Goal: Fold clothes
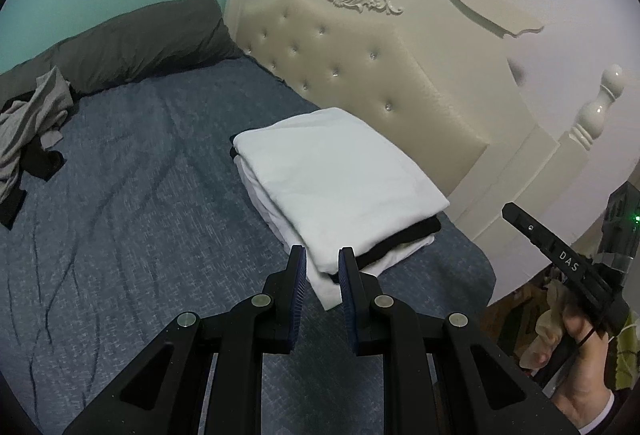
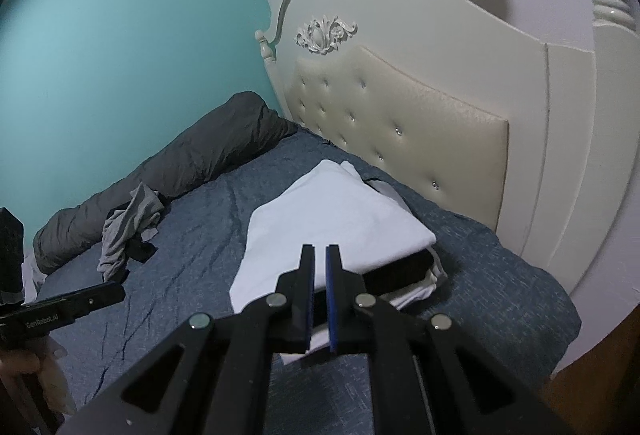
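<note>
Folded stack [image 1: 340, 179] of white and black garments resting on blue bedspread [image 1: 132, 203] close to headboard [image 1: 360, 75], probably parked clear of the working area. Left gripper [image 1: 322, 267] narrowly parted, pinching nothing; right gripper [image 2: 319, 267] nearly pressed together, empty. Unfolded grey garment [image 2: 128, 231] heaped beside dark pillow [image 2: 180, 171], likely next. No containers in view.

The right tool [image 1: 560, 255] reads "DAS"; the left tool [image 2: 60, 311] reads "GenRobot" (ending blurred).
</note>
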{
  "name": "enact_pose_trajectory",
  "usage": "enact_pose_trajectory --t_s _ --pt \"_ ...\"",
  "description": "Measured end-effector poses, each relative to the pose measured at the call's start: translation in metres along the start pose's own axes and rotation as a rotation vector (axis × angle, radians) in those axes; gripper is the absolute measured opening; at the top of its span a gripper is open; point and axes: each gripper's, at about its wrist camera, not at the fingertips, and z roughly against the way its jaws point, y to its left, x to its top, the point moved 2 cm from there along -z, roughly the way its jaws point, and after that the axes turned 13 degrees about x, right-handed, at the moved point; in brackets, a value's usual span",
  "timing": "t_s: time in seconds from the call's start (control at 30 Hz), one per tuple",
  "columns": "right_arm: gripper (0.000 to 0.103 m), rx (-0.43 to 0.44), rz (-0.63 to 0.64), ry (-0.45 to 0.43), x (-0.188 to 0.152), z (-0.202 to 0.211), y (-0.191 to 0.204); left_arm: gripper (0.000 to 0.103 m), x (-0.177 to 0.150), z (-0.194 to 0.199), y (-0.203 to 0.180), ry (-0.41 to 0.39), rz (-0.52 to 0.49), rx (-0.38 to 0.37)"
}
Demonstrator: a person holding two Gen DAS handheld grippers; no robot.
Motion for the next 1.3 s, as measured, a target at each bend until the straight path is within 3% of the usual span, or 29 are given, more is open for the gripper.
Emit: enact_pose_trajectory --t_s 0.3,0.47,0.8,0.93,1.07,1.3 --pt "0.008 -0.016 0.011 -0.009 -0.004 0.028 0.025 0.019 -0.002 0.030 -0.004 -0.034 -0.031 -0.005" --pt "0.028 -0.028 0.009 -0.019 -0.010 0.044 0.040 0.019 -0.008 0.048 -0.004 -0.049 -0.046 -0.010" --pt "0.030 -0.060 0.010 -0.028 -0.022 0.075 0.067 0.021 -0.017 0.078 -0.001 -0.071 -0.066 -0.011" --pt "0.037 -0.077 0.013 -0.031 -0.030 0.088 0.076 0.028 -0.022 0.089 -0.005 -0.081 -0.087 -0.011" --pt "0.038 -0.084 0.018 -0.032 -0.036 0.098 0.085 0.034 -0.029 0.098 -0.007 -0.083 -0.103 -0.019" --pt "0.048 -0.086 0.012 -0.050 -0.047 0.115 0.100 0.038 -0.039 0.115 -0.004 -0.096 -0.115 -0.023"
